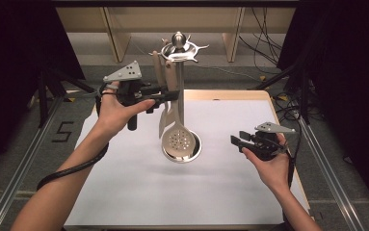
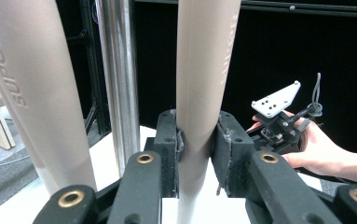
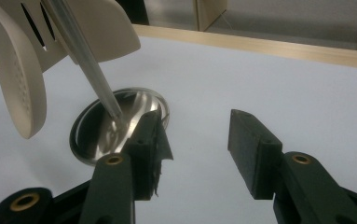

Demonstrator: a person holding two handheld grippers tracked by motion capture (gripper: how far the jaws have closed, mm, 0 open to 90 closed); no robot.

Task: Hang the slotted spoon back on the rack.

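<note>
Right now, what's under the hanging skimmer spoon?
Under the skimmer spoon lies the stand's round steel base on the white table. The spoon covers most of that base and the pole's foot.

The top edge is cutting off both utensil handles and the stand's pole; raised lettering on the left handle is running off-frame.

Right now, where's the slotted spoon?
In the high view the slotted spoon hangs mid-table from the utensil stand, its bowl above the stand's round base, with the left gripper clamped on its handle.
</note>
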